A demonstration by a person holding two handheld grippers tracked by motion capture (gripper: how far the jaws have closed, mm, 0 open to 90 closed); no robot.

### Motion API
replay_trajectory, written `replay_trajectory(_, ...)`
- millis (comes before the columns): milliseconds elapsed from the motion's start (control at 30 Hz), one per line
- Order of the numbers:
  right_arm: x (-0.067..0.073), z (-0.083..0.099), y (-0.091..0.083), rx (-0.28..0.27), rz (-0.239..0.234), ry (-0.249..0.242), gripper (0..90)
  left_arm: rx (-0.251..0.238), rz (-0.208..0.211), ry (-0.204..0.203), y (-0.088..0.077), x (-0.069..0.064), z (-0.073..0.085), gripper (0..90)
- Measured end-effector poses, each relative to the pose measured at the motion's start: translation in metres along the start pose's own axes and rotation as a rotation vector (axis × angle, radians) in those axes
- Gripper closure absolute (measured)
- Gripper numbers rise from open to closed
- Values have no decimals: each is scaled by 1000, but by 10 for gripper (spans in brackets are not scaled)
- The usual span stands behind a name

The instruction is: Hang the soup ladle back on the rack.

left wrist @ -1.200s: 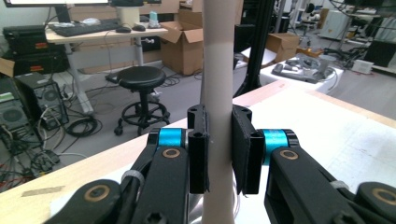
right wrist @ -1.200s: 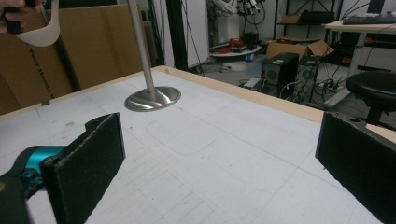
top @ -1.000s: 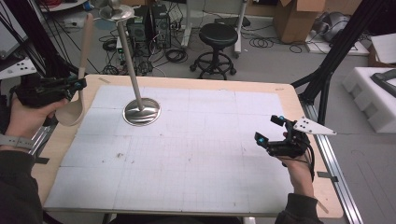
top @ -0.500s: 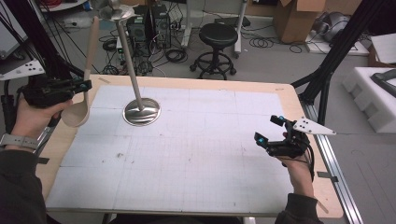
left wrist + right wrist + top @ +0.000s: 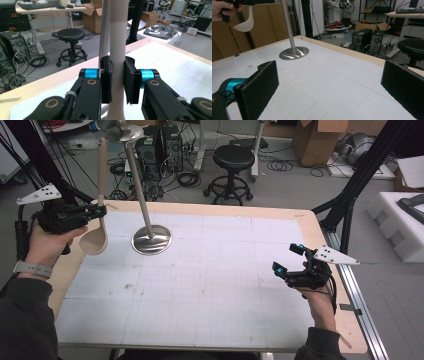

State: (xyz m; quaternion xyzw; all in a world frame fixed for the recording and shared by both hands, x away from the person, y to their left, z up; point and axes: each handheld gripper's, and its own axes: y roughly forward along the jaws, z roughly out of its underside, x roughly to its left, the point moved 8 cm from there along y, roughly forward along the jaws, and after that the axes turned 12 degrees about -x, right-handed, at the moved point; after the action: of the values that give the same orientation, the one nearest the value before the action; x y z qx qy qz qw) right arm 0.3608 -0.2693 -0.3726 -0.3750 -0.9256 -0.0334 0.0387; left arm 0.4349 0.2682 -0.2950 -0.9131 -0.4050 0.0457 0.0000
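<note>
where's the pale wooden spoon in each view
High view: pale wooden spoon at far left, handle up, held by the left gripper above the table's edge.
Left gripper view: its handle stands upright at centre, clamped between the jaws.
Right gripper view: its bowl shows top left.
Shared landmark: the round metal stand base beside it.

Pale ladle [image 5: 98, 220] — upright, bowl down, off the table.

My fingers [image 5: 259, 90] stand wide apart over the white desk [image 5: 332, 85], nothing between them. Beyond, a metal stand [image 5: 293, 51] rises from its round base; far left, my other hand [image 5: 223, 8] holds a pale ladle [image 5: 245, 22] aloft.
</note>
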Motion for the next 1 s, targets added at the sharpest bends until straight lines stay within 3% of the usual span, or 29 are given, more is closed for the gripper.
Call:
replay_trajectory(433,0,-4,-3,-18,-2,1,4,-7,-24,-2,16,-1,6,777)
replay_trajectory(833,1,-4,-2,-17,-2,7,4,-17,-39,15,20,-2,8,774)
replay_trajectory(1000,1,-4,-2,-15,-3,3,4,-35,-52,42,19,-1,6,714)
